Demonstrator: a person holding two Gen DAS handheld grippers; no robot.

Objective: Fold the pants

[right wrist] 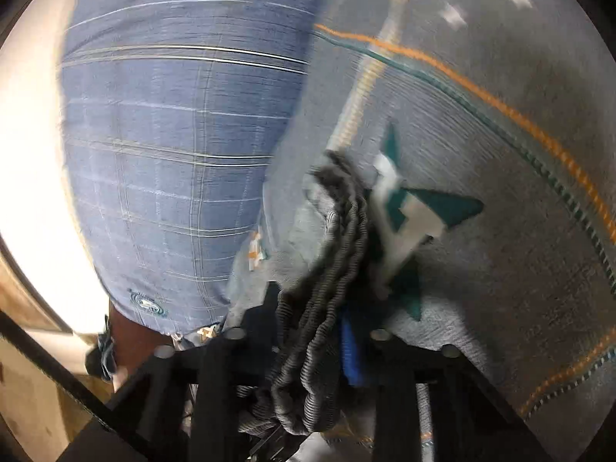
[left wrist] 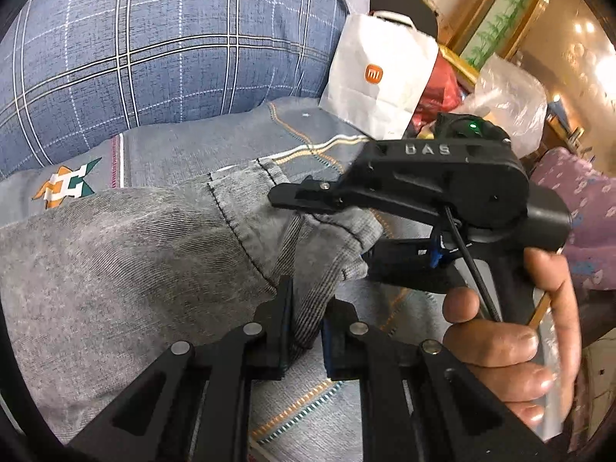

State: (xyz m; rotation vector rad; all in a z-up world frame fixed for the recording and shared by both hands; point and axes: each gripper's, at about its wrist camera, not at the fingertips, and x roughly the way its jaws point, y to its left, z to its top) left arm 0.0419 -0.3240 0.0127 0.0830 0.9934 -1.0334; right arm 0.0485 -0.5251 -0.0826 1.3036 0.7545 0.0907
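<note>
1. the grey jeans (left wrist: 127, 254) are lying on a grey bedsheet (left wrist: 184, 146) with orange and teal stitched lines and a star-ish logo print. a stitched hem or waist edge of the denim runs across the middle of the left wrist view.
2. the left gripper (left wrist: 306, 331) is pinched tight on a bunched fold of the jeans, with cloth squeezed between the two pads and blue padding just showing on the inside.
3. the right gripper (right wrist: 313, 346) is clamped on a thick rolled wad of the jeans (right wrist: 327, 269) too, with the ribbed folds stacked between its fingers. this view is pretty motion-blurred. in the left wrist view you can see that gripper (left wrist: 308, 198) from the side, with a person's hand (left wrist: 512, 331) wrapped round its handle, just beside the left one.
4. open room: the bedsheet is bare in front of and to the right of the right gripper, so there's plenty of flat space there.
5. stuff crowding the edges: a big blue plaid pillow (left wrist: 161, 38) sits right against the far edge of the jeans. past it there's a white paper bag (left wrist: 381, 77) with an orange logo, something red (left wrist: 442, 84), and a clear plastic bag (left wrist: 512, 96).
6. purple patterned fabric (left wrist: 577, 200) is at the far right, behind the hand.
</note>
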